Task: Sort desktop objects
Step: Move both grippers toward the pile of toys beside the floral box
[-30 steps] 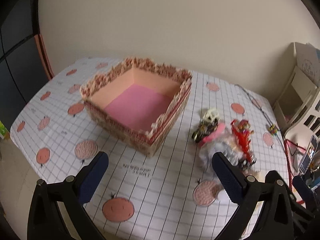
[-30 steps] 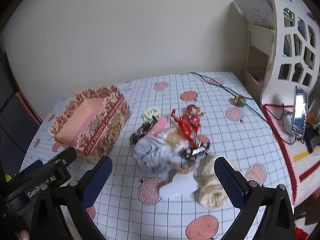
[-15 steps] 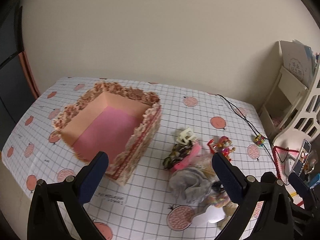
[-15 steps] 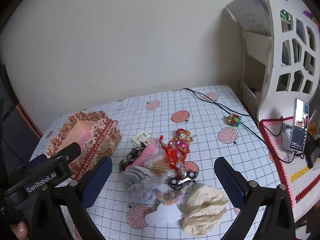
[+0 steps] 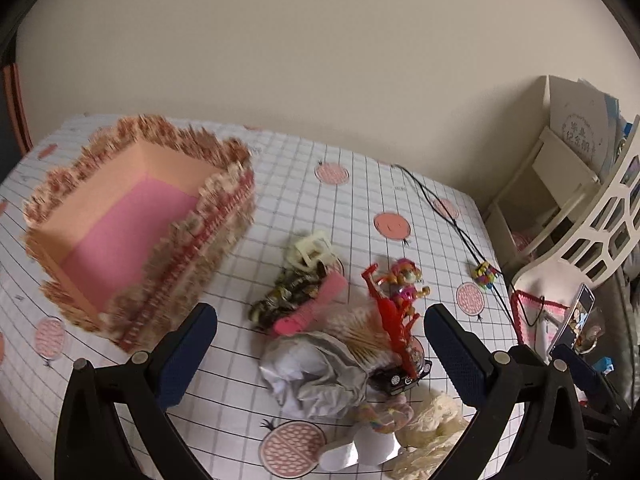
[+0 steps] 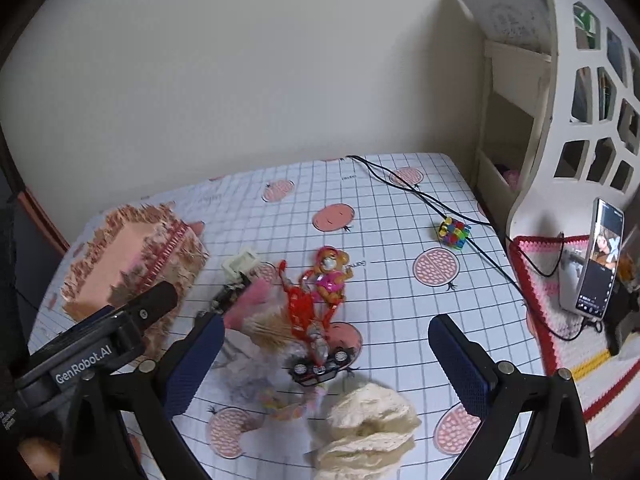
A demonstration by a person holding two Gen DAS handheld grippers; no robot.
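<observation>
A pink-lined box [image 5: 132,224] with a frilly patterned rim stands empty at the table's left, also in the right wrist view [image 6: 128,260]. A heap of small items lies mid-table: a cream clip [image 5: 310,250], a pink comb [image 5: 312,310], a red and pink toy figure [image 6: 320,284], a black toy car [image 6: 322,366], crumpled grey paper [image 5: 320,376] and a cream knitted piece [image 6: 368,424]. My left gripper [image 5: 320,344] hovers open over the heap. My right gripper [image 6: 326,354] is open above the car, holding nothing.
A multicoloured cube [image 6: 454,232] lies on a black cable [image 6: 416,192] at the right. A white shelf unit [image 6: 560,92] and a propped phone [image 6: 602,264] on a crocheted mat stand past the table's right edge. The left gripper's body [image 6: 100,344] sits low left.
Both grippers have dropped closer to the heap and swung right. The box has slid toward the left of both views. Nothing was taken hold of.
</observation>
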